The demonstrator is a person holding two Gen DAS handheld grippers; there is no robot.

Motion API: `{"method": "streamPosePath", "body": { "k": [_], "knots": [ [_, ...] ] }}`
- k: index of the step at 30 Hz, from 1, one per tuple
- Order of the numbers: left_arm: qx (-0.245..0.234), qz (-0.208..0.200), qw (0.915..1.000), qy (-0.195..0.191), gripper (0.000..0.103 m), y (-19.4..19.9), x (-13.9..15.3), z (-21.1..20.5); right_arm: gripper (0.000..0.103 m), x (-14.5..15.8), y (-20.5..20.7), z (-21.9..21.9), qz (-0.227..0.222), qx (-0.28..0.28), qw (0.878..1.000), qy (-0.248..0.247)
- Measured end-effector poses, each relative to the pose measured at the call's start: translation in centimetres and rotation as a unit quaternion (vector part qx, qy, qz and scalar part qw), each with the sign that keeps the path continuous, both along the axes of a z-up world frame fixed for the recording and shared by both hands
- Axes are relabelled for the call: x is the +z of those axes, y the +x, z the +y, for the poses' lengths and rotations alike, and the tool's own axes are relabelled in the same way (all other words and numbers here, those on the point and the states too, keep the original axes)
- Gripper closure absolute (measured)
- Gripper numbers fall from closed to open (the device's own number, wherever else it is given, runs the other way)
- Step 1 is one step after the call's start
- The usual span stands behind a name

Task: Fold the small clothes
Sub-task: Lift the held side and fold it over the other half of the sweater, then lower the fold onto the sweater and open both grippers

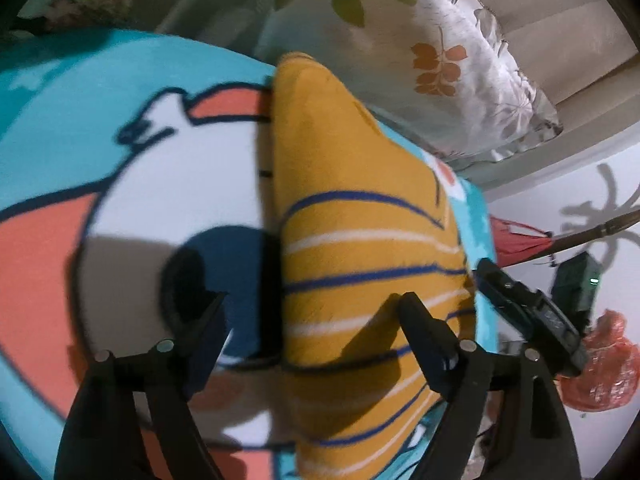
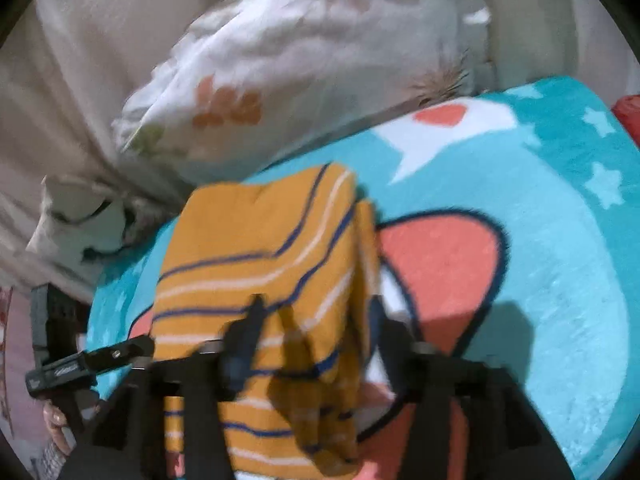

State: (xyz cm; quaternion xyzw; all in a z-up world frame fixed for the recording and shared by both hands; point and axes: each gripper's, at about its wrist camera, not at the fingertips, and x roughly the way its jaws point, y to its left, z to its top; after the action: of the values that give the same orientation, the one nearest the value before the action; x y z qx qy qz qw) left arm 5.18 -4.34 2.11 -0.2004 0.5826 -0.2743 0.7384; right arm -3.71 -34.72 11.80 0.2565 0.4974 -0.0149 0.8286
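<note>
Striped mustard garment (image 2: 256, 248) folded on teal blanket (image 2: 560, 260), left tool (image 1: 308, 312) wide, right tool (image 2: 316, 312) wide.

Each claw (image 1: 312, 320) is made of matte black plastic with round silver screws; the right claw (image 2: 316, 320) looks the same.

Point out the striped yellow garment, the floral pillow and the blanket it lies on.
striped yellow garment (image 2: 256, 248): right wrist view, upper folded panel.
floral pillow (image 2: 280, 60): right wrist view, middle of its white cover.
blanket (image 2: 560, 260): right wrist view, bare turquoise area right of the garment.
</note>
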Motion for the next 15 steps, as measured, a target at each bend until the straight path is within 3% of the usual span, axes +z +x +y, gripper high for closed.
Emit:
{"method": "streamPosePath", "body": {
  "k": [5,7,9,12,15],
  "knots": [
    [-0.029,0.043,0.9984,-0.025,0.016,0.3,-2.2,-2.5,0.035,-4.0,2.3,-1.2,0.042,-0.009,0.997,0.065],
    [-0.031,0.045,0.998,-0.032,0.036,0.1,-2.1,-2.8,0.037,-5.4,2.9,-0.9,0.042,-0.011,0.994,0.102],
    [-0.024,0.045,0.9984,-0.024,0.061,0.0,-1.3,-2.2,0.07,-6.0,3.4,-0.3,0.036,-0.011,0.987,0.154],
    [-0.014,0.029,0.9991,-0.029,0.063,-0.1,1.3,-0.6,0.075,-4.9,4.2,0.9,0.032,0.005,0.984,0.178],
    [-0.007,0.008,0.9997,-0.022,0.063,-0.4,4.0,1.2,0.076,-2.0,4.8,2.7,-0.001,0.045,0.982,0.182]
  ]
}}
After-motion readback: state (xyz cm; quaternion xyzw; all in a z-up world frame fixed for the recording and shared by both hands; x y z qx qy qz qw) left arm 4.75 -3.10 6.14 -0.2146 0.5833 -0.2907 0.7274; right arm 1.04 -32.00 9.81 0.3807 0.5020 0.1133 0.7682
